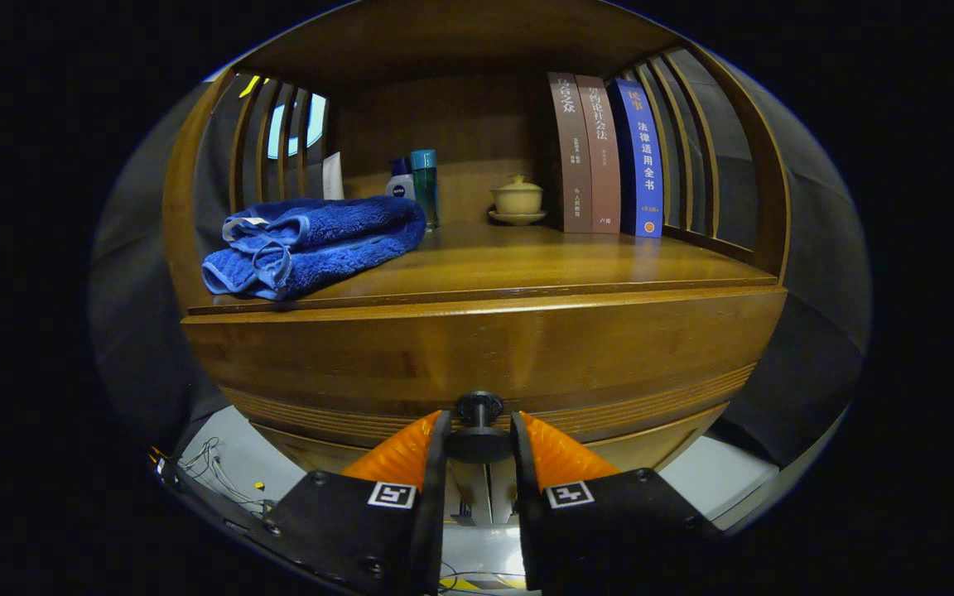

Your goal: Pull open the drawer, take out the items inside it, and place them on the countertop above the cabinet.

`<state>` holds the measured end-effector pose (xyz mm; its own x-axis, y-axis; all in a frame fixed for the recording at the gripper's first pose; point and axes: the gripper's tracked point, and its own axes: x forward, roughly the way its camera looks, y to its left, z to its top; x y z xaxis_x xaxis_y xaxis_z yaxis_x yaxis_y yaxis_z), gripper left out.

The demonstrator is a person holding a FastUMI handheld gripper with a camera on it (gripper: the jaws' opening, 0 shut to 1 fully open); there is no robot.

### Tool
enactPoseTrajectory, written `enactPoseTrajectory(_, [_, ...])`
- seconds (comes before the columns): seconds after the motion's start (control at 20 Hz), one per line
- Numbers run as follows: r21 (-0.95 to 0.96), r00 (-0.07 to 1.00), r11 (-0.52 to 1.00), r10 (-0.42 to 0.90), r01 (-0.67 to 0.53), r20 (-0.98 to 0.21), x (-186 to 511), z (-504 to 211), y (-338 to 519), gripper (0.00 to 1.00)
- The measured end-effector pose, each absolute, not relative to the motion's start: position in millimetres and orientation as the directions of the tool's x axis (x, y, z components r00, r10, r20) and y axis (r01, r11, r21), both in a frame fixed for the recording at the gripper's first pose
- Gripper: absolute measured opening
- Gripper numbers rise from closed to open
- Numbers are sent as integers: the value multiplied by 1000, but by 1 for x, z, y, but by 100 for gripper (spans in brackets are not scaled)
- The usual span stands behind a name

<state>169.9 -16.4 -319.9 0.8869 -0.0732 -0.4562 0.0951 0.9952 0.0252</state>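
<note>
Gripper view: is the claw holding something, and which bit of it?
Yes. The claw has its two fingers closed on the round dark knob of the wooden drawer, one finger on each side of it. The drawer looks shut.

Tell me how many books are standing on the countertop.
3, upright side by side beyond the gripper, right of the lidded cup: brown book, reddish-brown book, blue book against the slats. Fingers grip the drawer knob.
</note>
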Motion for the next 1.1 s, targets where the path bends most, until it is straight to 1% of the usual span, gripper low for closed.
enactPoseTrajectory(0.3, [23, 886, 994, -82, 103, -456, 156, -319, -15, 42])
enactPoseTrajectory(1.1, [37, 849, 991, -92, 130, -521, 44, -311, -11, 42])
